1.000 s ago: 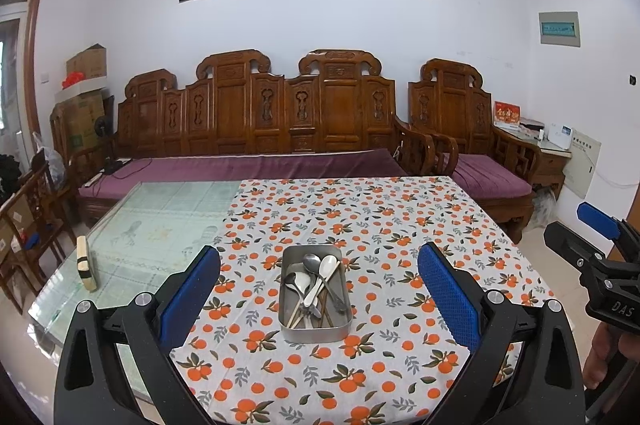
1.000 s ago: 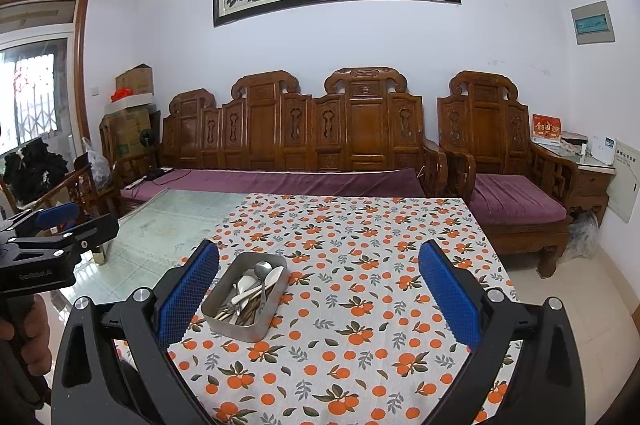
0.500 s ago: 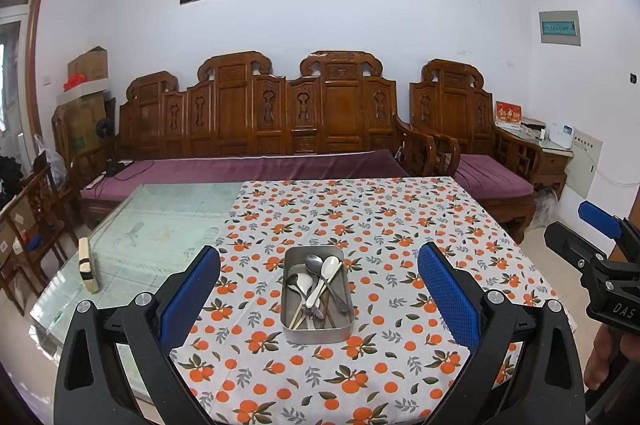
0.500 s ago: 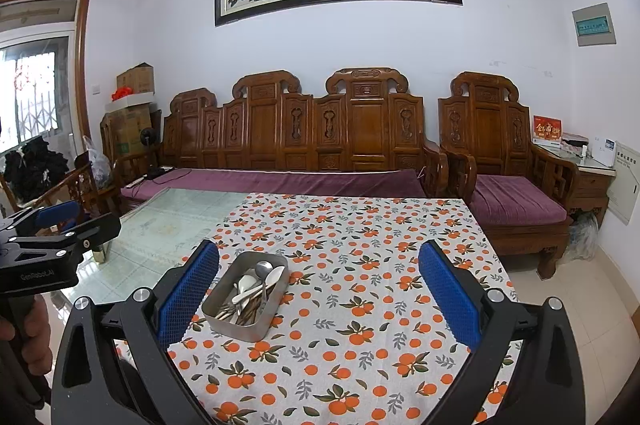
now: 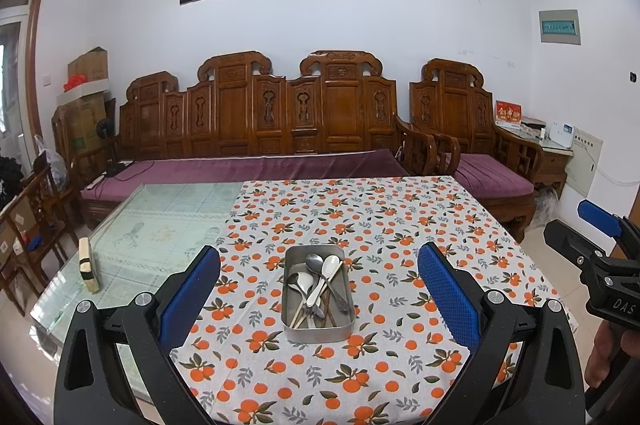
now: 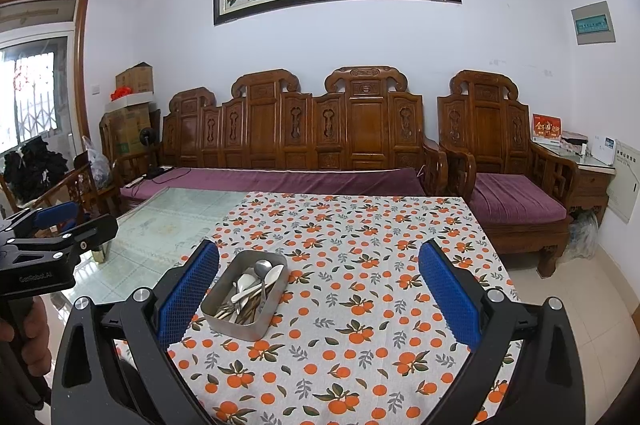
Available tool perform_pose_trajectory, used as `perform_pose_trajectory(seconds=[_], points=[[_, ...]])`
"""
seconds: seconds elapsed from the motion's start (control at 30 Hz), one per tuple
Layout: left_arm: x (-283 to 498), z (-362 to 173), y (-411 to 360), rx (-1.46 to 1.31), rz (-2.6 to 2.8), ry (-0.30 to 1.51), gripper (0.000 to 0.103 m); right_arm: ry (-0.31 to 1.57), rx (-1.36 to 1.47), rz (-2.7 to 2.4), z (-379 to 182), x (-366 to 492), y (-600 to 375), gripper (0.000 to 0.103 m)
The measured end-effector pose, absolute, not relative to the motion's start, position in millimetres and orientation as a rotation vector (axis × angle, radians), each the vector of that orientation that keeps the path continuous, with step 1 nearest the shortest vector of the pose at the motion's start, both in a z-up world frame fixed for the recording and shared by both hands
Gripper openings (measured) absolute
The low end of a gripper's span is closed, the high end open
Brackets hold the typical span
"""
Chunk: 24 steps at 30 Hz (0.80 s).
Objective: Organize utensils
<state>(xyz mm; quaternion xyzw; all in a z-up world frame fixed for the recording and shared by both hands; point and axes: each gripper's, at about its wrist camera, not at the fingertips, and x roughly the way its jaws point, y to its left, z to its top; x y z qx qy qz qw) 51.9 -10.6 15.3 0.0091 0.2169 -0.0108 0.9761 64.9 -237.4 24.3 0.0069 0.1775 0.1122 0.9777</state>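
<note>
Nearest in each view stand the tools themselves. The left tool [image 5: 319, 289] has its blue pads spread wide with nothing between them, and the right tool [image 6: 319, 291] is spread just as wide and equally empty. Both hang above the near edge of the counter [image 5: 400, 209], which wears an orange-print cloth [image 5: 360, 365].

Just beyond the pads sits the metal tray [image 5: 318, 330], and the utensils [image 5: 316, 283] all lie inside it in a loose, crossed heap: spoons with bowls toward the far end, darker slim handles under them. No utensil shows on the cloth outside the tray. That arrangement fits two stages: a gathered set that has ended up in the tray, or a jumbled set waiting to be sorted out of it. The pictures do not settle which, so no particular move can be named.

The left wrist view looks almost straight down the tray's length and catches the right tool at its right edge. The right wrist view sees the tray obliquely, showing its near corner and side wall, and catches the left tool with the hand [image 6: 28, 335] gripping it.

Farther off, bare glass covers the counter's left part, then a carved wooden bench [image 5: 280, 113].
</note>
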Motion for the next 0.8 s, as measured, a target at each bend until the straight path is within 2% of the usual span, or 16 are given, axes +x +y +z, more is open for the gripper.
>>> perform_pose_trajectory(seconds=[0.8], points=[[51.2,15.4,-7.8,0.011,-0.025,0.438,0.095,0.358,0.012,0.234,20.2,66.8,-238.5,0.100]])
